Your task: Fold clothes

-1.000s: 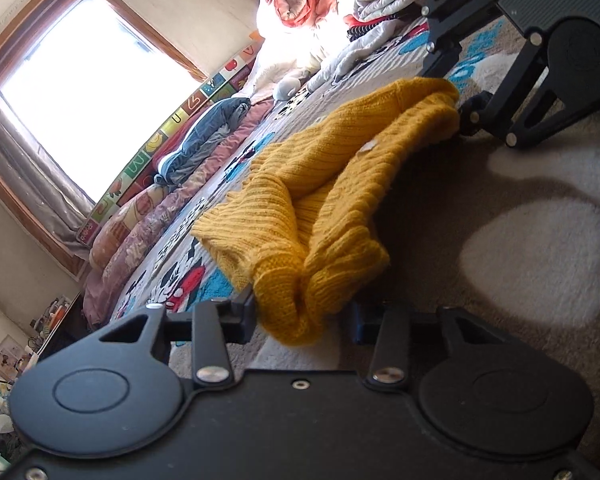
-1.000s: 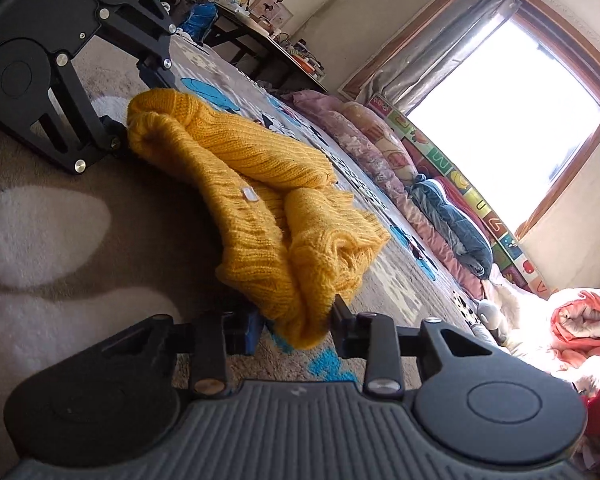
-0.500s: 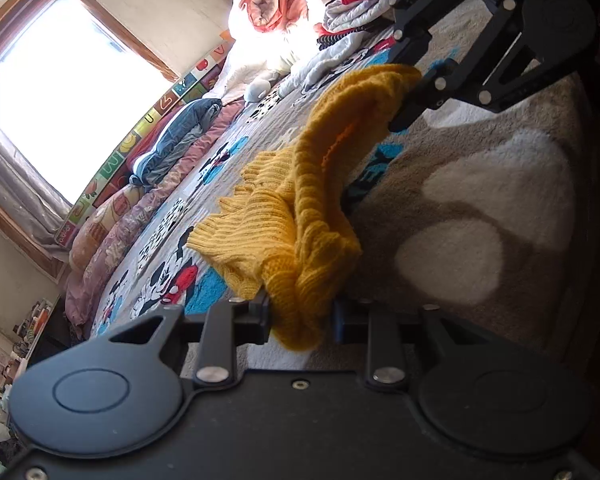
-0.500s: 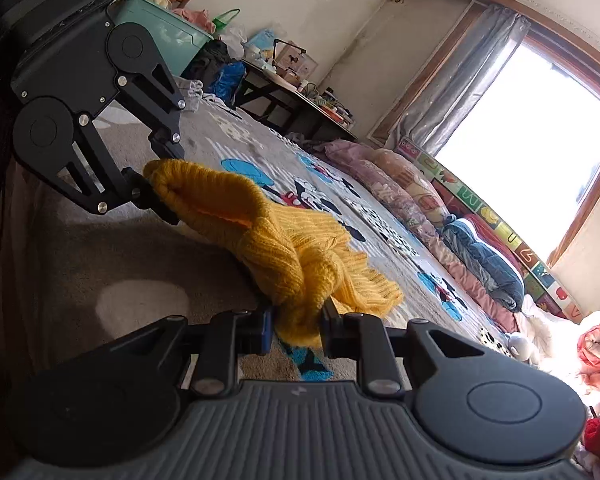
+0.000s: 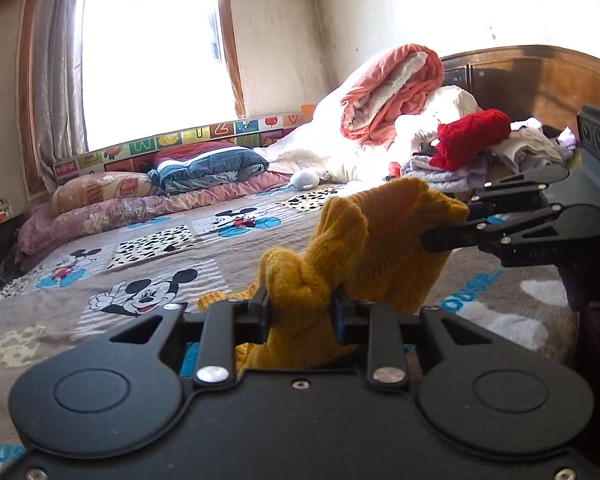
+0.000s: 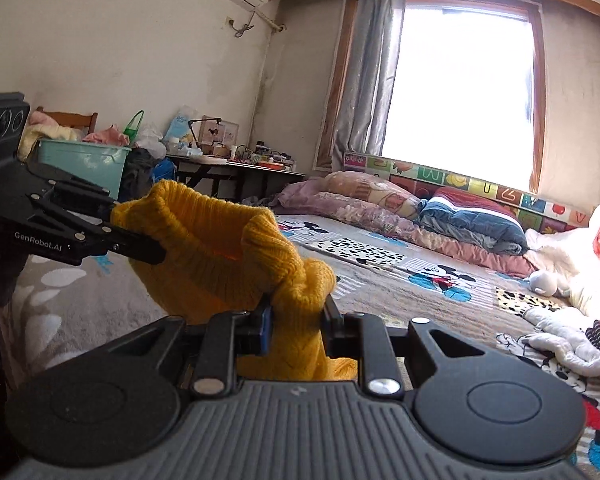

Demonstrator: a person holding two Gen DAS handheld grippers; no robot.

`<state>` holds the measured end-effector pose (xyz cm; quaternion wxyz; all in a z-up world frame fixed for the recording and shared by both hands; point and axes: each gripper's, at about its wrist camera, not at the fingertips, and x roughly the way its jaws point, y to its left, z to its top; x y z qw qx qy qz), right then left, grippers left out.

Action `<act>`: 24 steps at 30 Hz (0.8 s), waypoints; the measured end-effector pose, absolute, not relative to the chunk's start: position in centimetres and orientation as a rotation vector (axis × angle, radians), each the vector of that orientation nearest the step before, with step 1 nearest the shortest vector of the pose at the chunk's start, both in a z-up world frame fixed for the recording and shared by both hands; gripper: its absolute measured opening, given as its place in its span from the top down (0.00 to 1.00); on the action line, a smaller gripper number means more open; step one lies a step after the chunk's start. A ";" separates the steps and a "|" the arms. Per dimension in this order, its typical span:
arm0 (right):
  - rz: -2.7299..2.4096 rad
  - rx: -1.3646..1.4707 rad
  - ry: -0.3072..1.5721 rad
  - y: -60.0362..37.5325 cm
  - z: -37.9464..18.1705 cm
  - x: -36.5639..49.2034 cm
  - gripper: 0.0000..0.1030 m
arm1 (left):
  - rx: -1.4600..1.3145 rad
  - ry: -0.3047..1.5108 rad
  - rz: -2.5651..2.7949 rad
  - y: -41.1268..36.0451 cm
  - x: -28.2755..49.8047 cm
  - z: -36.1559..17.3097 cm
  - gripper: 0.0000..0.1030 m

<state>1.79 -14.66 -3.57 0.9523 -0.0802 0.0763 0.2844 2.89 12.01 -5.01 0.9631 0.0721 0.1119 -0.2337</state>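
A yellow knit sweater (image 5: pixel 380 248) hangs bunched between my two grippers, lifted above the bed. In the left wrist view my left gripper (image 5: pixel 300 314) is shut on one thick fold of it, and the right gripper (image 5: pixel 446 236) pinches the far edge at the right. In the right wrist view my right gripper (image 6: pixel 296 320) is shut on another fold of the sweater (image 6: pixel 204 256), while the left gripper (image 6: pixel 140 242) holds the far edge at the left. The sweater's lower part drops behind the gripper bodies and is hidden.
The bed carries a cartoon-mouse cover (image 5: pixel 148 280). A pile of clothes topped by a red knit (image 5: pixel 472 136) and an orange quilt (image 5: pixel 388 88) lie by the wooden headboard. Pillows (image 6: pixel 380 208) line the window side. A cluttered desk (image 6: pixel 236 160) and teal bin (image 6: pixel 80 160) stand beyond.
Both grippers closed on the sweater's folds, rose and rolled level. The sweater came up off the bed and now hangs between them.
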 end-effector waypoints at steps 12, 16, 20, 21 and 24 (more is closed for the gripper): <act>0.611 0.218 0.319 -16.5 -5.6 15.2 0.76 | -0.233 0.316 -0.538 15.2 15.2 -6.0 0.74; 0.606 0.347 0.384 -17.3 -6.7 19.2 0.76 | -0.298 0.349 -0.571 15.8 18.7 -6.7 0.74; 0.604 0.460 0.429 -17.7 -7.9 22.1 0.77 | -0.387 0.383 -0.589 16.6 21.8 -7.5 0.75; 0.605 0.483 0.433 -17.8 -8.2 22.7 0.78 | -0.409 0.392 -0.589 16.7 22.5 -7.7 0.75; 0.603 0.548 0.451 -18.1 -9.0 24.9 0.78 | -0.461 0.426 -0.585 17.2 24.3 -8.3 0.76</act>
